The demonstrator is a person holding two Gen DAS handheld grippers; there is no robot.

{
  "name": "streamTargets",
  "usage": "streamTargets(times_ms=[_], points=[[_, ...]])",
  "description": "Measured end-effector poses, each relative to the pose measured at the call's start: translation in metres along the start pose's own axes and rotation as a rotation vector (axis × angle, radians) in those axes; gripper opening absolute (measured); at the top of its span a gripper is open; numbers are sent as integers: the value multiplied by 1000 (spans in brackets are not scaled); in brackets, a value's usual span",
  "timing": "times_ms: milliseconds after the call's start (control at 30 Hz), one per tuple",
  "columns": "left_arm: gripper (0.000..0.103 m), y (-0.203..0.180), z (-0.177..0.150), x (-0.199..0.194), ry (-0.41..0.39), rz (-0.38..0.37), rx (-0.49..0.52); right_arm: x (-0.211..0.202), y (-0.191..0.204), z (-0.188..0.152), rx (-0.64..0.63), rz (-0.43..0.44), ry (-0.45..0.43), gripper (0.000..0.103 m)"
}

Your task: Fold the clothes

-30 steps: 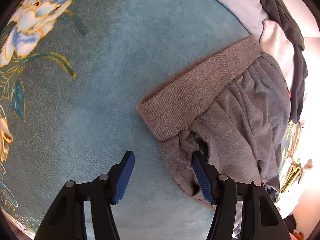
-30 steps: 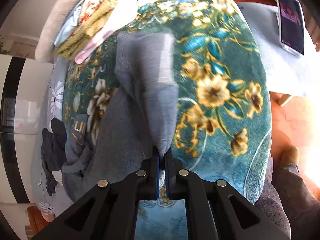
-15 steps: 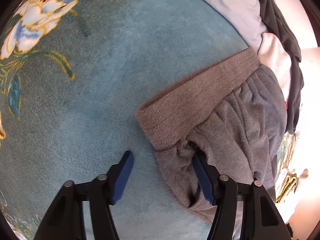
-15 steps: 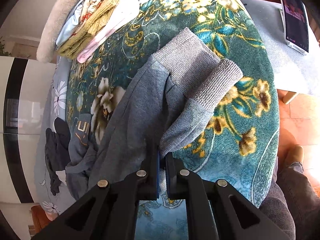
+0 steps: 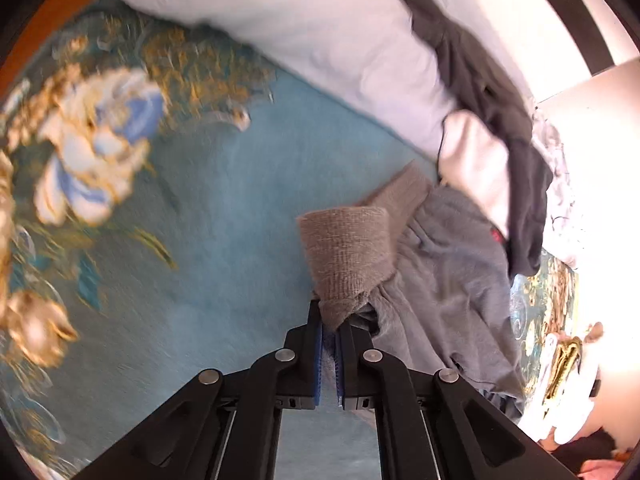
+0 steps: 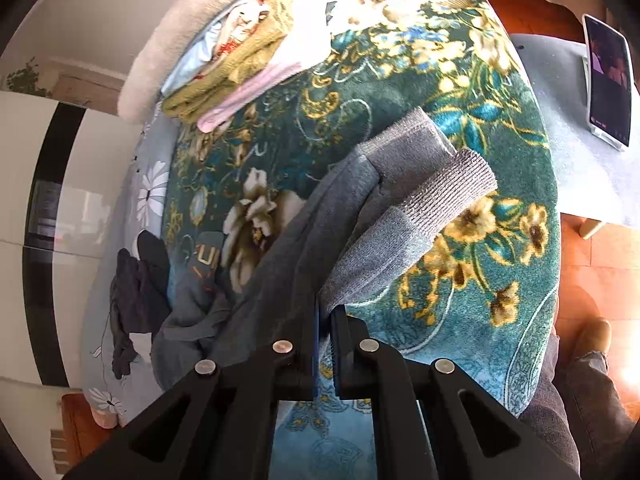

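A grey sweater (image 5: 444, 280) lies on a teal flowered blanket (image 5: 224, 248). My left gripper (image 5: 329, 316) is shut on the sweater's ribbed hem (image 5: 346, 252), which bunches up and hangs lifted off the blanket. In the right wrist view the same grey sweater (image 6: 288, 264) stretches across the blanket (image 6: 516, 184). My right gripper (image 6: 325, 310) is shut on the edge of a sleeve, and its ribbed cuff (image 6: 448, 196) lies folded ahead of the fingers.
A pale pillow (image 5: 304, 32) carries a dark garment (image 5: 492, 112) and a white one (image 5: 476, 164). Folded clothes (image 6: 240, 68) are stacked at the far end of the blanket. A phone (image 6: 610, 80) stands on a grey stool (image 6: 572, 152). A person's leg and shoe (image 6: 592, 340) are at right.
My left gripper closed on the sweater's hem and rose, pulling the hem up off the blanket. My right gripper stayed shut on the sleeve and lifted slightly.
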State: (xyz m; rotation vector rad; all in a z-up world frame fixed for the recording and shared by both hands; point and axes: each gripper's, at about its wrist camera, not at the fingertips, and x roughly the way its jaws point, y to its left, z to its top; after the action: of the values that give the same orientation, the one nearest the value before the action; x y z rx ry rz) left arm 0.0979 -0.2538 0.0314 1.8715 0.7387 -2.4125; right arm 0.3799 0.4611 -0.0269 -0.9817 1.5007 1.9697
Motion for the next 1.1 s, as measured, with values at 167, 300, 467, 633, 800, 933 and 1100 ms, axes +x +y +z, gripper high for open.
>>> streamTargets(times_ms=[167, 300, 467, 633, 800, 933, 1100], points=[[5, 24, -22, 48, 33, 181, -32, 21, -29, -27, 53, -26, 119, 6], [5, 55, -38, 76, 103, 199, -148, 39, -42, -43, 76, -73, 178, 6], [9, 52, -37, 84, 131, 231, -133, 32, -38, -39, 41, -99, 170, 6], [28, 66, -29, 76, 195, 194, -192, 25, -33, -37, 27, -104, 171, 6], [53, 82, -25, 60, 208, 132, -247, 8, -29, -36, 2, -168, 112, 27], [54, 61, -21, 52, 237, 110, -139, -10, -26, -32, -17, -214, 69, 32], [62, 59, -28, 47, 302, 119, 22, -8, 16, -28, -103, -147, 62, 33]])
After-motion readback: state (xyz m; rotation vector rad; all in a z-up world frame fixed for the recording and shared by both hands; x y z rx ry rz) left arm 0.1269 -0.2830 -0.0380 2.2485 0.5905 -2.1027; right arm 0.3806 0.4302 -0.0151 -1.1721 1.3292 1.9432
